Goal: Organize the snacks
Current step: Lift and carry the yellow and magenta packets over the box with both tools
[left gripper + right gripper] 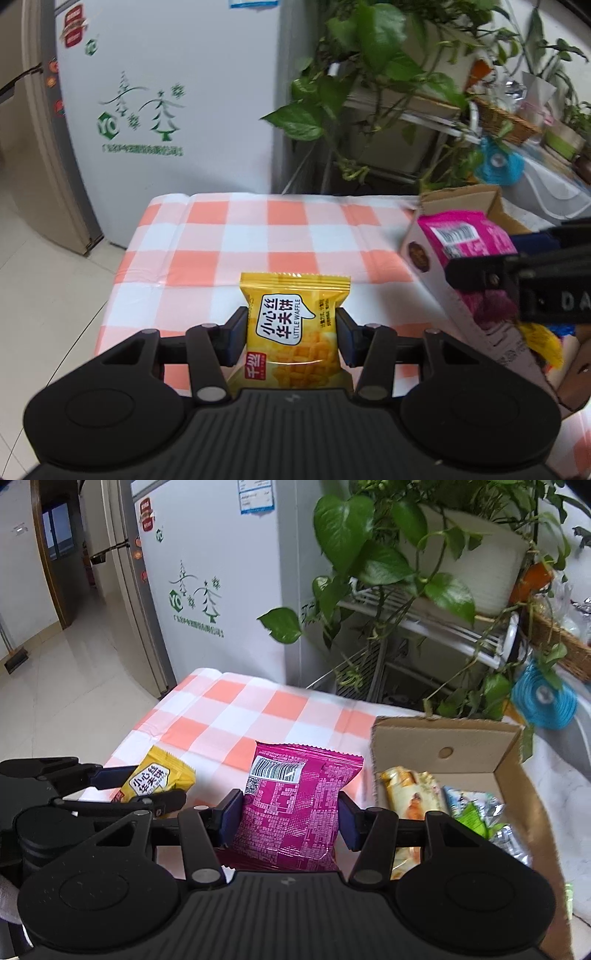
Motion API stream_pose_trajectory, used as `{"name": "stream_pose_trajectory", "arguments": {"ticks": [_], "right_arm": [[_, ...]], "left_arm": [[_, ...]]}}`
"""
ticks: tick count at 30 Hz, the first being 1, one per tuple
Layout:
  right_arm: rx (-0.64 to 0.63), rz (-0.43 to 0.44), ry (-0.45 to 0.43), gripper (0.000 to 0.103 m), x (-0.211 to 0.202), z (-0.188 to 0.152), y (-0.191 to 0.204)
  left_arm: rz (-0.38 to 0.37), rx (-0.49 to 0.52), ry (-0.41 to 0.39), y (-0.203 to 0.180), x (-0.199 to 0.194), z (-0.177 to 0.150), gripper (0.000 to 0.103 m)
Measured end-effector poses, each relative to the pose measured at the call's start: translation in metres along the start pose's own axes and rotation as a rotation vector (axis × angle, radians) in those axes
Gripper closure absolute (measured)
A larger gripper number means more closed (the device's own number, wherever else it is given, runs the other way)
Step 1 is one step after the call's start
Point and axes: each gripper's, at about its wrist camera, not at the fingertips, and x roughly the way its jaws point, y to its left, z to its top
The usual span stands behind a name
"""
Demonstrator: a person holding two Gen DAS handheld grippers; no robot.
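The left gripper [291, 334] clamps the yellow waffle packet [293, 328]; the right gripper [290, 819] clamps the pink packet [295, 808]; next, probably, both go into the cardboard box [517, 760] at the table's right edge.

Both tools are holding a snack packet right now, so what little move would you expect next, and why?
Probably the right tool, shut on the pink packet, moves right over the open cardboard box and lets go. The box beside it already holds other snacks, and it is nearer than the left tool with its yellow waffle packet.
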Motion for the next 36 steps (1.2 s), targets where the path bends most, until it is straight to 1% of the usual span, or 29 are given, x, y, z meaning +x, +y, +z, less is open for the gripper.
{"name": "stream_pose_trajectory", "arguments": {"ticks": [4,7,10,20,30,36], "right_arm": [[0.013,-0.015,-0.02,0.043,-0.008,0.002,-0.01],[0.017,-0.02,-0.037,0.043,-0.015,0.003,-0.018],[0.028,-0.029,-0.052,0.043,-0.022,0.004,-0.028],[0.07,-0.05,-0.085,0.043,-0.043,0.001,-0.067],[0.107,-0.059,-0.089,0.043,-0.058,-0.008,-0.105],[0.176,-0.067,-0.101,0.043,-0.065,-0.011,-0.132]], "left_arm": [[-0.029,0.022,-0.017,-0.016,-0.007,-0.002,0.055],[-0.06,0.018,-0.018,-0.027,-0.011,-0.006,0.055],[-0.074,0.036,-0.025,-0.041,-0.015,-0.01,0.055],[-0.153,0.038,-0.032,-0.09,-0.026,-0.014,0.055],[-0.222,0.08,-0.026,-0.141,-0.03,-0.014,0.055],[-0.256,0.107,-0.019,-0.168,-0.028,-0.013,0.055]]}}
